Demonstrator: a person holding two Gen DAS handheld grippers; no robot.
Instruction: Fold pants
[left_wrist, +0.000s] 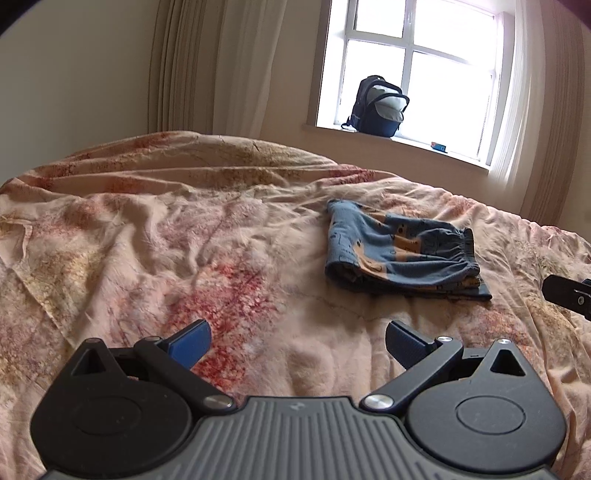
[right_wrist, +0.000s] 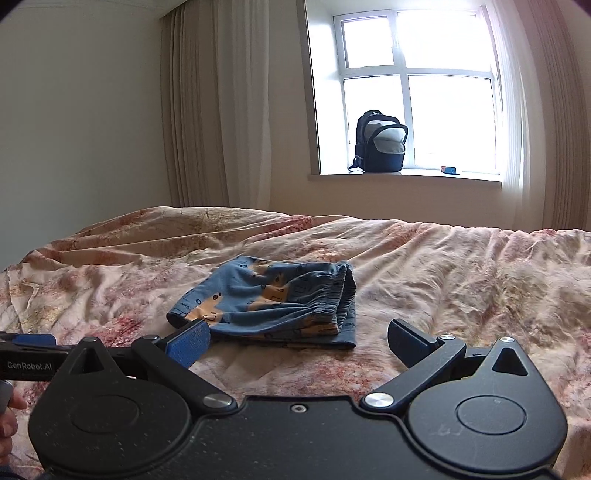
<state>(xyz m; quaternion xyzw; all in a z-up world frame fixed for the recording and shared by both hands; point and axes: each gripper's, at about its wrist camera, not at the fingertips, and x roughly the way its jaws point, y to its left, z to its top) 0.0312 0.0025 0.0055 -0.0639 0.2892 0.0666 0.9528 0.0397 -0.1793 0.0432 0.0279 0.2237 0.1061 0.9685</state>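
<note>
Blue pants with an orange print (left_wrist: 400, 251) lie folded into a small stack on the bed, elastic waistband to the right. In the right wrist view the pants (right_wrist: 273, 299) lie just ahead of the fingers. My left gripper (left_wrist: 297, 345) is open and empty, above the bedspread, nearer than the pants and to their left. My right gripper (right_wrist: 299, 343) is open and empty, just short of the stack's near edge. Part of the right gripper (left_wrist: 570, 295) shows at the right edge of the left wrist view, and the left gripper (right_wrist: 27, 354) shows at the left edge of the right wrist view.
The bed is covered by a wrinkled pink floral bedspread (left_wrist: 184, 240). A dark backpack (right_wrist: 380, 146) and a small blue box (right_wrist: 450, 170) stand on the window sill beyond the bed. Curtains (right_wrist: 207, 110) hang beside the window.
</note>
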